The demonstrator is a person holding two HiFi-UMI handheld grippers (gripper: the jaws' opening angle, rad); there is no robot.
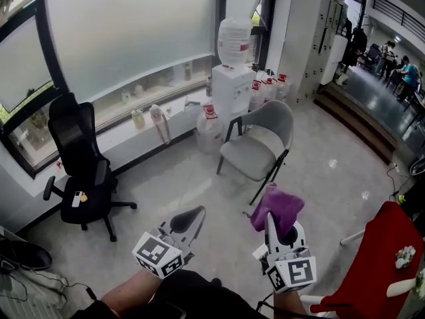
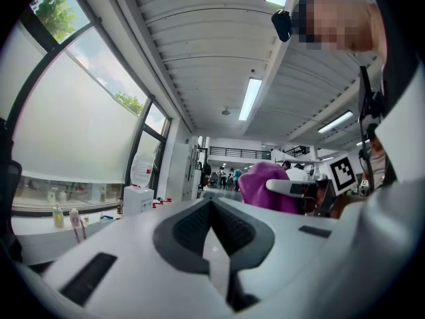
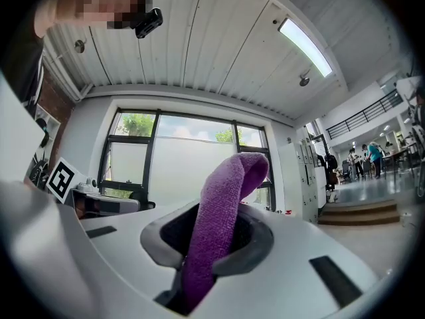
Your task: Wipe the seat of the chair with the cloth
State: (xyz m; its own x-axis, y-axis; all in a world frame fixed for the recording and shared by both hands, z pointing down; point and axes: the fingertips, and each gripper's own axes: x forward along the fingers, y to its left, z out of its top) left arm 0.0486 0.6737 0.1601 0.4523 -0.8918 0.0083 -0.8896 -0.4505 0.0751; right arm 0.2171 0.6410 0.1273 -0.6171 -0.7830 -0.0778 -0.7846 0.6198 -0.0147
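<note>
grey chair (image 1: 255, 148) on tiled floor (image 1: 319, 178) ahead, well apart from both tools. right gripper (image 1: 271, 222) clamped on purple cloth (image 1: 279, 205), cloth bunched above jaws. left gripper (image 1: 194, 216) beside it, jaws together, holding nothing.

My two tongs, left tongs (image 1: 201, 211) and right tongs (image 1: 269, 219), one purple cloth (image 1: 280, 205), one grey chair (image 1: 255, 153), one black office chair (image 1: 83, 171), one water dispenser (image 1: 232, 90) carrying one bottle (image 1: 234, 42).
</note>
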